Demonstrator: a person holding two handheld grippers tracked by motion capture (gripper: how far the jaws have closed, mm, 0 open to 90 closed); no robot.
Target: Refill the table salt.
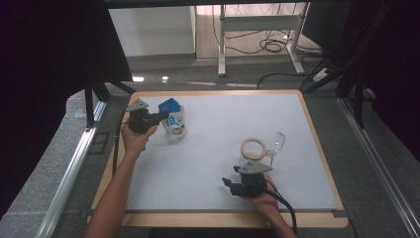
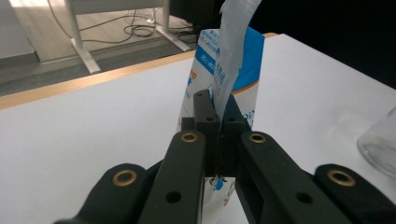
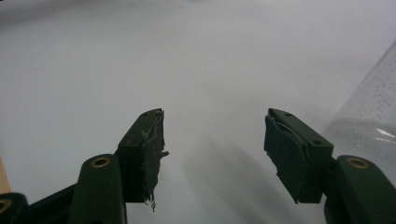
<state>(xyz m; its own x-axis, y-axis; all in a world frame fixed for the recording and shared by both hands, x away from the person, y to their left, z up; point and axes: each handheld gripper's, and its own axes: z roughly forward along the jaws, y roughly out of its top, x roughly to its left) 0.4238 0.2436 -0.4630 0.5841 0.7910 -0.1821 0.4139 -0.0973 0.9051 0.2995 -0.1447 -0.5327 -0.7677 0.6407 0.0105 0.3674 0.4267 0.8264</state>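
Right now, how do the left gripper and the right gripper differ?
The left gripper is shut on the pouch's edge; the right gripper is open, holding nothing. The left is at the upright pouch; the right is near the tape ring and glass. Both have black jaws.

Bare mat (image 1: 218, 158) between pouch (image 1: 174, 124), glass (image 1: 275, 144)

The blue-and-white pouch (image 2: 243, 74) bears printed characters, too small and blurred to read.
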